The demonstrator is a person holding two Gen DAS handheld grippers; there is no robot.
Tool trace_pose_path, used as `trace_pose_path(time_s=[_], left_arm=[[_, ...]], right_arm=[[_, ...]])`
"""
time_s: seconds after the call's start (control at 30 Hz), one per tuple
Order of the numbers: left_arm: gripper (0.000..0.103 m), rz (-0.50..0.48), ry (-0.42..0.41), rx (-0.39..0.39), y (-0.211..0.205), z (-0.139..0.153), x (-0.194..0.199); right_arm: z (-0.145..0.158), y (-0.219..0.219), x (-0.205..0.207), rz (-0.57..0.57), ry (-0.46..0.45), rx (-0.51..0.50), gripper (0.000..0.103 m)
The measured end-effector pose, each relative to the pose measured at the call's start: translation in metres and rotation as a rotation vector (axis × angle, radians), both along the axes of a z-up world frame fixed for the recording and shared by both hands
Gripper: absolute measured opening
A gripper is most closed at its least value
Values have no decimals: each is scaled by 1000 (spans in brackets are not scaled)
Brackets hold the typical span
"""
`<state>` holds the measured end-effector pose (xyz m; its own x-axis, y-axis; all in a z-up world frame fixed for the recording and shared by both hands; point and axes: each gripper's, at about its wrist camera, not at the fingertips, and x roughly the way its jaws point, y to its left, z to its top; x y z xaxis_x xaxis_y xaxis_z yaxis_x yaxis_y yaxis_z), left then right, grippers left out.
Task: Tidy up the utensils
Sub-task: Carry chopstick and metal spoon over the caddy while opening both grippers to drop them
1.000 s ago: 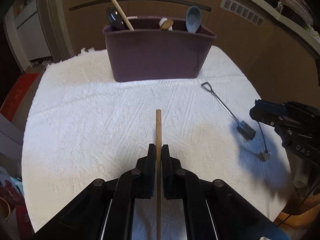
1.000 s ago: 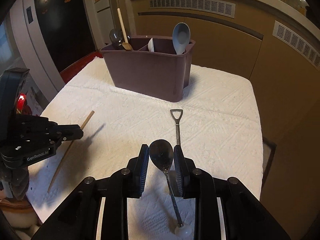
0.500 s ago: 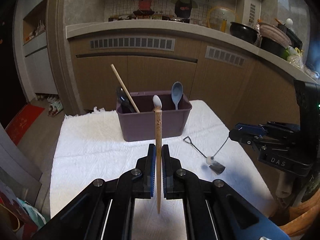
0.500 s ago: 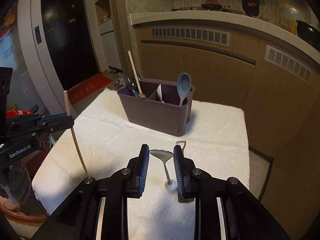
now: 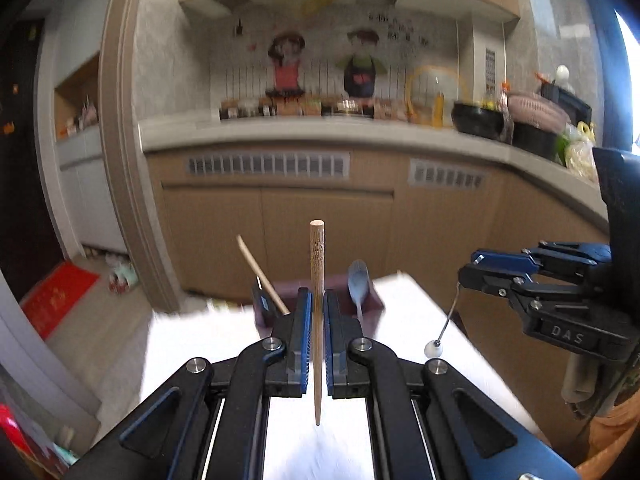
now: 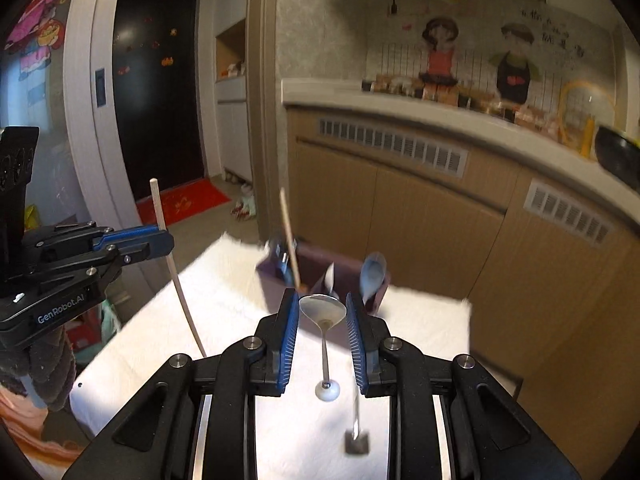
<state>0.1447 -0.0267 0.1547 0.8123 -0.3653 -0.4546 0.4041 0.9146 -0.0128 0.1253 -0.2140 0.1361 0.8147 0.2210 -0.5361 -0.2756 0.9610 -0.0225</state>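
Note:
My left gripper is shut on a wooden chopstick and holds it upright, high above the white cloth; it also shows in the right wrist view. My right gripper is shut on a metal spoon by its bowl, the handle with a white ball end hanging down; the handle also shows in the left wrist view. The purple utensil holder stands ahead on the cloth, holding a wooden stick, a grey spoon and other utensils.
A small shovel-shaped metal utensil lies on the white cloth below my right gripper. Brown kitchen cabinets and a counter with pots stand behind the table. A red mat lies on the floor at left.
Both grippers have risen well above the table and tilted up, carrying the chopstick and the spoon. The holder now sits lower and smaller in both views.

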Motion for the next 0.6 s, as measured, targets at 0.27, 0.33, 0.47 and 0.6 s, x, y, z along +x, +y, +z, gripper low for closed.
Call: trace_pose_path(time_s=[0.27, 0.33, 0.47, 0.6], left_arm=[[4, 23, -79, -93, -1, 53, 63], [4, 19, -65, -105, -6, 52, 85], [4, -3, 7, -91, -15, 33, 127], [4, -1, 100, -64, -22, -5, 164]], right_arm=[[59, -6, 47, -4, -71, 21, 25], [59, -7, 67, -13, -61, 23, 25], [40, -8, 109, -20, 7, 33, 25], [0, -4, 147, -15, 96, 36, 25]])
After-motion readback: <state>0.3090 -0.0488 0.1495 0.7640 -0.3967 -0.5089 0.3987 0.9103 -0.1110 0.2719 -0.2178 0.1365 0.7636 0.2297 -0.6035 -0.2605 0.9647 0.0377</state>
